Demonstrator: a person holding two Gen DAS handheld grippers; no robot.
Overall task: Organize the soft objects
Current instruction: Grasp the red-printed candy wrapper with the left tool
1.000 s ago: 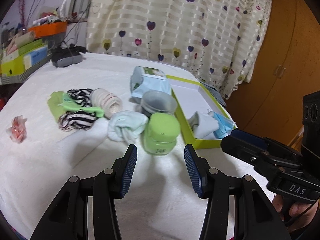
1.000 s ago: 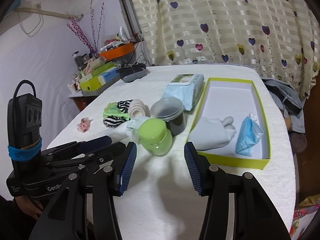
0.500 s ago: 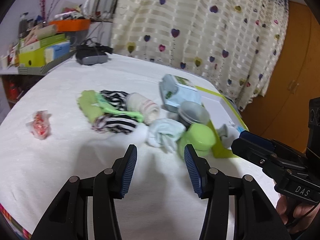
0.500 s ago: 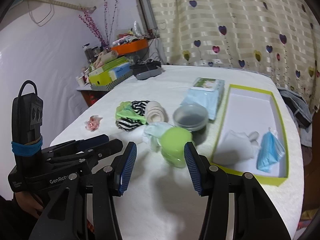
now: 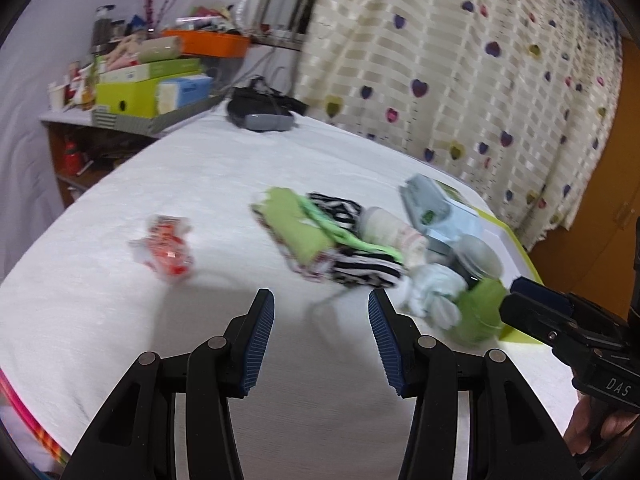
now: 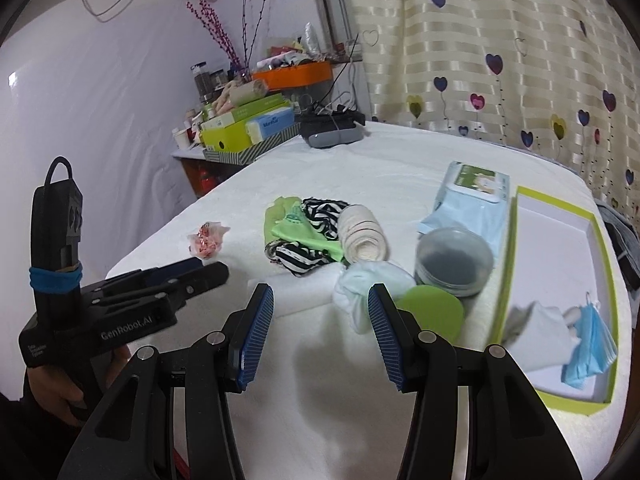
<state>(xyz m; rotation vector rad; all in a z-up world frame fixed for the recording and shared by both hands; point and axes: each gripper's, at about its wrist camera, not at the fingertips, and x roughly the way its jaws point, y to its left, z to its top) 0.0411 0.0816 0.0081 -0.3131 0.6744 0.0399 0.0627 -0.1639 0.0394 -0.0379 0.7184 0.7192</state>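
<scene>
While both grippers gape: pale sock (image 6: 368, 280) touching R gripper (image 6: 321, 334) | L gripper (image 5: 321, 338) apart

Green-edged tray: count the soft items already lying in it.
2 in the tray: a white sock near its front edge, and a blue face mask right of it. The gripper frame may hide a corner.

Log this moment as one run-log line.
left gripper: open, empty | right gripper: open, empty | box: white cloth, blue mask | outside: pale sock, striped cloth
</scene>
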